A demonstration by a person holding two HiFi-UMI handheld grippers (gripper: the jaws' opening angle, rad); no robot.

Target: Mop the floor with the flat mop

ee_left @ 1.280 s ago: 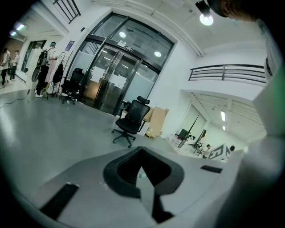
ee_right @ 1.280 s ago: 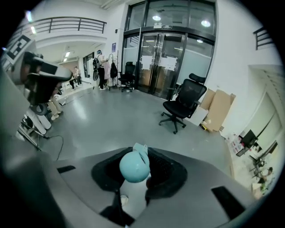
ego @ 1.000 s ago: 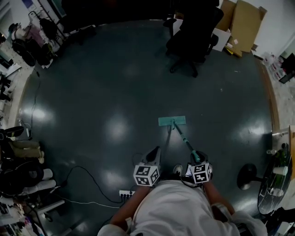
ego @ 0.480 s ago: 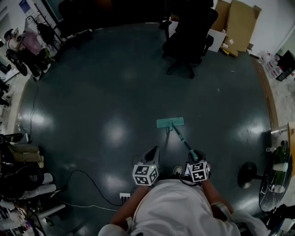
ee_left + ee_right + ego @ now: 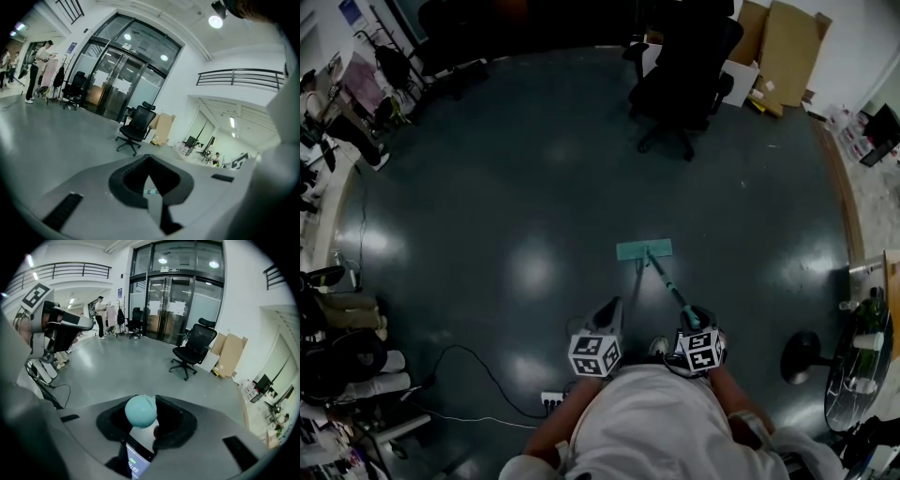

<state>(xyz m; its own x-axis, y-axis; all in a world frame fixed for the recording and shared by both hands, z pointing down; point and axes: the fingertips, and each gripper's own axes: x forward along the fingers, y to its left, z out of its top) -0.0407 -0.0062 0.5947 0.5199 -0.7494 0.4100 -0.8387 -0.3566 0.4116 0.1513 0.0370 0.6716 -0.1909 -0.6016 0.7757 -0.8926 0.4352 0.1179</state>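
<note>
On the dark, glossy floor (image 5: 516,187), at 12 o'clock from the person, lies the mop (image 5: 644,250). Its teal head is flat on the floor with its long side running from 9 to 3 o'clock. The handle (image 5: 667,281) slants back from the middle of the head toward 5 o'clock, up to the right hand-held gripper (image 5: 694,321). That gripper is clamped on the handle near its top. In the right gripper view the rounded teal knob (image 5: 140,412) at the handle's end fills the gap between the jaws.

The left hand-held gripper (image 5: 614,307) hangs just beside the right one, at its 9 o'clock, apart from the mop. Its jaws are drawn together to a point and grip nothing. Through its own view only a small piece of the handle shows beyond them.

A black chair (image 5: 684,75) stands well beyond the mop at 12 o'clock, with cardboard (image 5: 787,47) leaning against the wall at 1 o'clock. At 7 o'clock from the left gripper a power strip (image 5: 553,398) lies on the floor, and a cable (image 5: 459,352) loops away from it toward 9 o'clock.
</note>
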